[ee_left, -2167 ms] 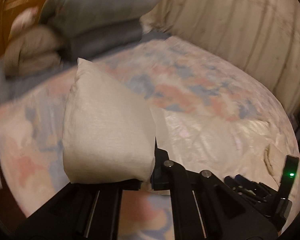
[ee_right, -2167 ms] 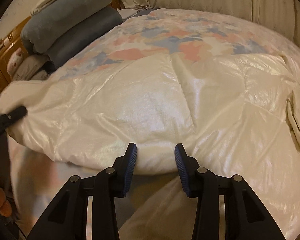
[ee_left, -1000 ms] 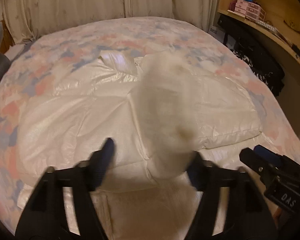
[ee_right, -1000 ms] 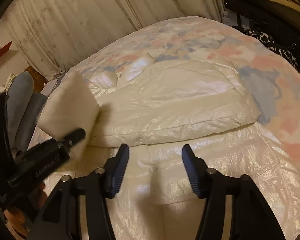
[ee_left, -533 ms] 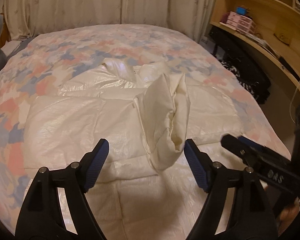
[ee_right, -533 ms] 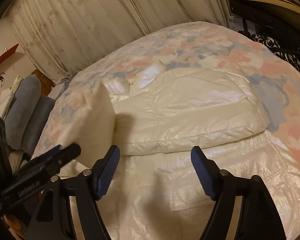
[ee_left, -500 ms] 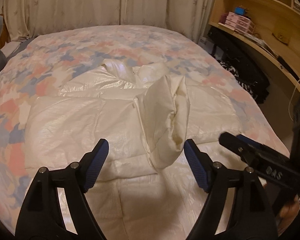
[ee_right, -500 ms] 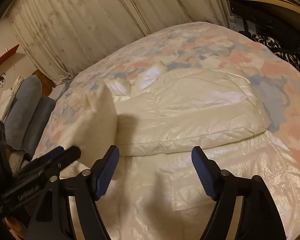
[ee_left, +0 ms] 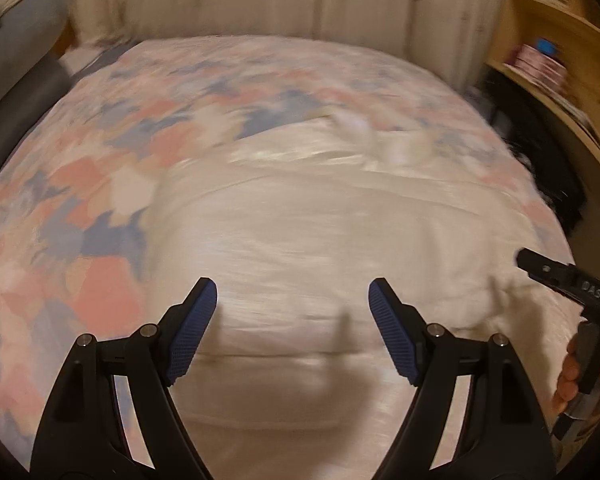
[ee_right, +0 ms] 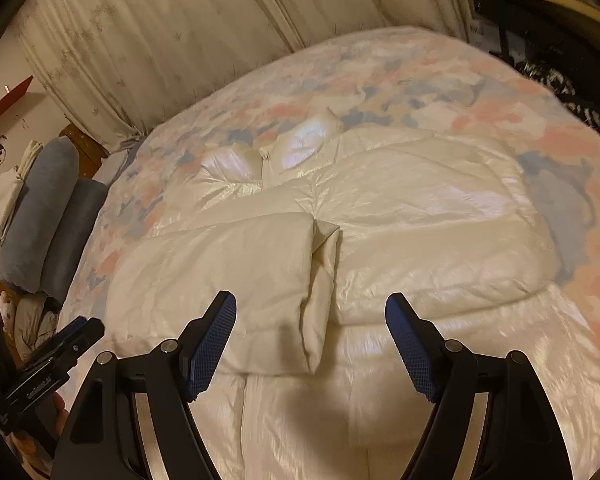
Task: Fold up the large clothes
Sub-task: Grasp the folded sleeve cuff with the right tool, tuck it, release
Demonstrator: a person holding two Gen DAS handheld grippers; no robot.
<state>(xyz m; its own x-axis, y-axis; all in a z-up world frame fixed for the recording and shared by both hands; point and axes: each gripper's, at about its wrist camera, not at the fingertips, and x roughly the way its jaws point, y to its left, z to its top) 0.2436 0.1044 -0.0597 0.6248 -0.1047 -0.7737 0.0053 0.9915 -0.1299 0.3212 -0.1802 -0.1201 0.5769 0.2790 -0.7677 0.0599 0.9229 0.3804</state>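
Note:
A cream puffy down jacket [ee_right: 400,216] lies spread on the bed, collar at the far end. Its left sleeve [ee_right: 220,280] is folded across the body and lies flat, with the cuff end [ee_right: 320,312] near the middle. The jacket also fills the blurred left wrist view [ee_left: 320,240]. My left gripper [ee_left: 292,320] is open and empty above the jacket's near part. My right gripper [ee_right: 310,340] is open and empty above the folded sleeve's cuff. The right gripper shows at the left view's right edge [ee_left: 568,284]; the left one at the right view's left edge [ee_right: 52,364].
The bed has a pastel pink, blue and white cover [ee_right: 500,92]. Grey pillows and folded bedding [ee_right: 48,208] are stacked at the left. Cream curtains [ee_right: 180,40] hang behind the bed. A wooden shelf with boxes [ee_left: 548,60] and dark items stand at the right.
My left gripper carried the sleeve across the jacket, opened and let it go. The sleeve has dropped flat onto the body. Both grippers now stand open and a little further back.

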